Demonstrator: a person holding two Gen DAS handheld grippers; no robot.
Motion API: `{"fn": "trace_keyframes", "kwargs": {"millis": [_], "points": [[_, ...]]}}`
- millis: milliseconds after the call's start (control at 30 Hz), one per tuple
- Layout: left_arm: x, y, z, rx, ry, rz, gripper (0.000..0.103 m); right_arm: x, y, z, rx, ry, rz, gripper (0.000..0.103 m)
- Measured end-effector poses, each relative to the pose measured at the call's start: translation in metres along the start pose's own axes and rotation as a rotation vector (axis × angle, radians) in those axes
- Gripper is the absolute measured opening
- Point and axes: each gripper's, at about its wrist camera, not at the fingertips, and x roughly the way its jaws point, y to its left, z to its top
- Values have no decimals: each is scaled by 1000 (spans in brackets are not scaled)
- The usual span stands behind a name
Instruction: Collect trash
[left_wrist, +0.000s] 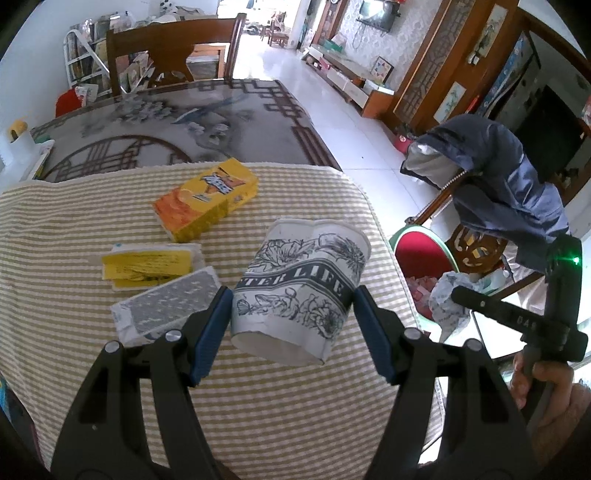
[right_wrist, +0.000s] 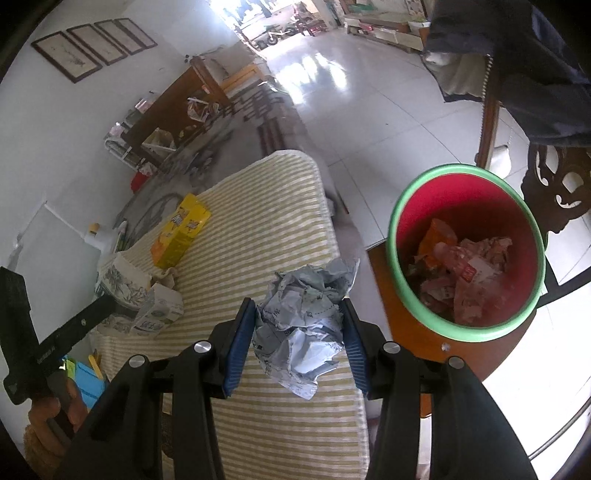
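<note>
The left claw is closed on a dented paper cup, holding it above the striped desk near a yellow box. The right claw grips a crumpled paper wad at the desk edge, beside the red bin, which already contains trash.

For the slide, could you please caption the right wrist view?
Right gripper holds crumpled grey paper above the striped cloth, beside a green-rimmed red bin of trash.
</note>
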Motion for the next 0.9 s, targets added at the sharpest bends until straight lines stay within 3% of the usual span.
{"fn": "trace_keyframes", "kwargs": {"millis": [567,900], "points": [[21,-45,3,30,32,-3,65,-8,-37,15,20,-1,15,45],[56,-110,18,148,73,-87,65,-33,-92,28,121,-64,-39,45]]}}
